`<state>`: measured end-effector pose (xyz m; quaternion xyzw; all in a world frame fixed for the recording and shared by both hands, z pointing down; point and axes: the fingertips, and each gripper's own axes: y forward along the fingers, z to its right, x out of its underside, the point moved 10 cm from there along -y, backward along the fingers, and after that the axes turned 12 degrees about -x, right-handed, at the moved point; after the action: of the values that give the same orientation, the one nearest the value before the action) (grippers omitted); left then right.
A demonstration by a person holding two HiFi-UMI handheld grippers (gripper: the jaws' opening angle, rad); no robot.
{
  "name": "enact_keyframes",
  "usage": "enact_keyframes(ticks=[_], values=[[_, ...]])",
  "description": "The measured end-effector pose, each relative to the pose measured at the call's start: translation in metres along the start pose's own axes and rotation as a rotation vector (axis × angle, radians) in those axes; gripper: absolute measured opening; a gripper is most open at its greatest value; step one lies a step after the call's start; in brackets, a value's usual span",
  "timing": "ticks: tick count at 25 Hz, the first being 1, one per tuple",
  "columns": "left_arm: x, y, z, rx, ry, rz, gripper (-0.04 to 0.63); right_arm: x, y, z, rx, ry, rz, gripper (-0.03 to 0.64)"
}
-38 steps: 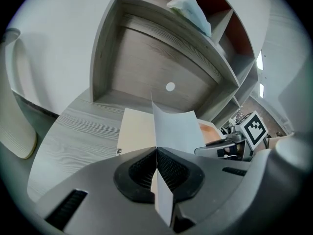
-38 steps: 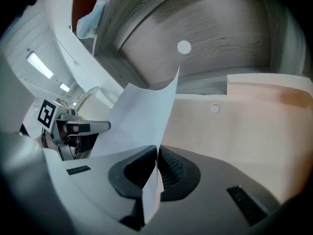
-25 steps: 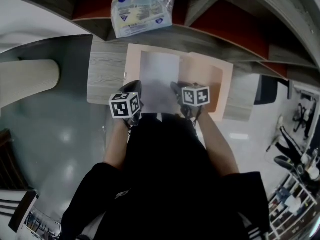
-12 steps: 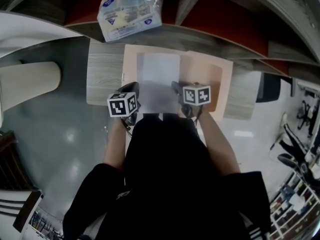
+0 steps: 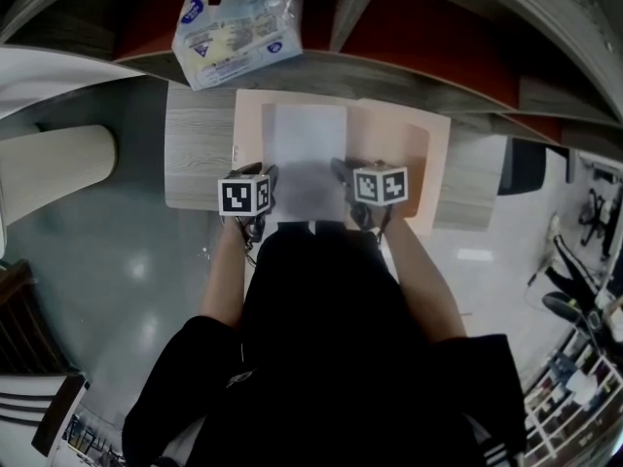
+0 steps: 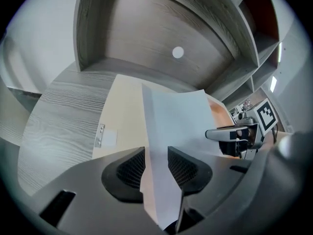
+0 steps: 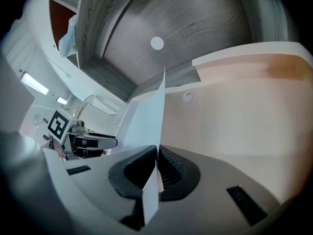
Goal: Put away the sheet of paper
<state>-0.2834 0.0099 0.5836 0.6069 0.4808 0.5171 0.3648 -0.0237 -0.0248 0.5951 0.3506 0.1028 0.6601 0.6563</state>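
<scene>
The left gripper (image 6: 156,165) is opening its fingers round the paper (image 6: 176,116). Only the right gripper (image 7: 157,168) pinches it tight, so it could flop down.

Near edge of the sheet of paper (image 5: 310,154) hidden by dark clothing (image 5: 321,348); plastic package (image 5: 237,29) cut by the top edge, print illegible.

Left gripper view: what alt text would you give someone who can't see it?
The jaws of the left gripper are opening with the edge of a white sheet of paper between them, over a peach folder on a grey wooden table. The right gripper holds the sheet's other side.
</scene>
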Motion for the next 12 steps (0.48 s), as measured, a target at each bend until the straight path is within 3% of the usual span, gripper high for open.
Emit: enact_keyframes(ticks=[6,12], values=[[-0.0027,0.0047,0.0061,-0.032,0.034,-0.019,0.068,-0.0012,-0.0018,0.0039,0.004,0.011,0.009,0.018],[-0.0054,0.0059,0.008,-0.028,0.024,-0.012,0.051,0.0001,-0.0046,0.0105,0.008,0.029,0.012,0.02]])
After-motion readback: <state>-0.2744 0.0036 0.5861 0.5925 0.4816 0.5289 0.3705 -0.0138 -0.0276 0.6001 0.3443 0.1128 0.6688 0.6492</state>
